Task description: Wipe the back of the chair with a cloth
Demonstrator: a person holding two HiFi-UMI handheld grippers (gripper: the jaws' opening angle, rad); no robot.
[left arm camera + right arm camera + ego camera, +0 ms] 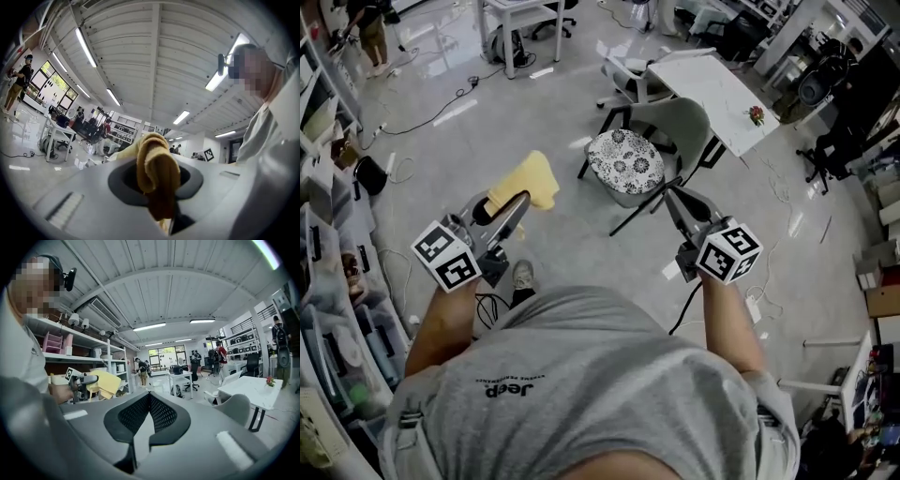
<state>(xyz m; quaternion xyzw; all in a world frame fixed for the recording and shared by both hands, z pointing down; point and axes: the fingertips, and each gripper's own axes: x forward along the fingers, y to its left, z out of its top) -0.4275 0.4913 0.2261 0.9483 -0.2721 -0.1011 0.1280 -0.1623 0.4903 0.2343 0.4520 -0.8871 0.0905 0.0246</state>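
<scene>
Item: cloth point(528, 180), yellow, one piece, pinched in the left gripper point(515, 207). The fingers are pressed onto a bunched fold of it. The rest stands loose past the tips, in the air over the floor point(441, 141) and well apart from the chair. Handling, as judged: light, soft and limp, liable to fold over itself. It is best held by a gathered middle so that a pad of fabric projects beyond the tips to meet the surface. The present hold looks adequate for that. Item: right gripper point(672, 197), fingers closed tip to tip with nothing between them, pointing toward the chair. Item: chair point(680, 122), grey moulded back, thin dark legs, a patterned seat cushion point(623, 161). It stands on the floor ahead of the person, just beside the near corner of a white table point(708, 84). The back is probably stiff and smooth, and the frame is light enough to shift under pressure. The upper rim of the back looks the likely place to steady it. Containers: pink bins point(58, 341) on wall shelving, contents not discernible. A small flowering plant point(756, 114) stands near the table's right edge.
</scene>
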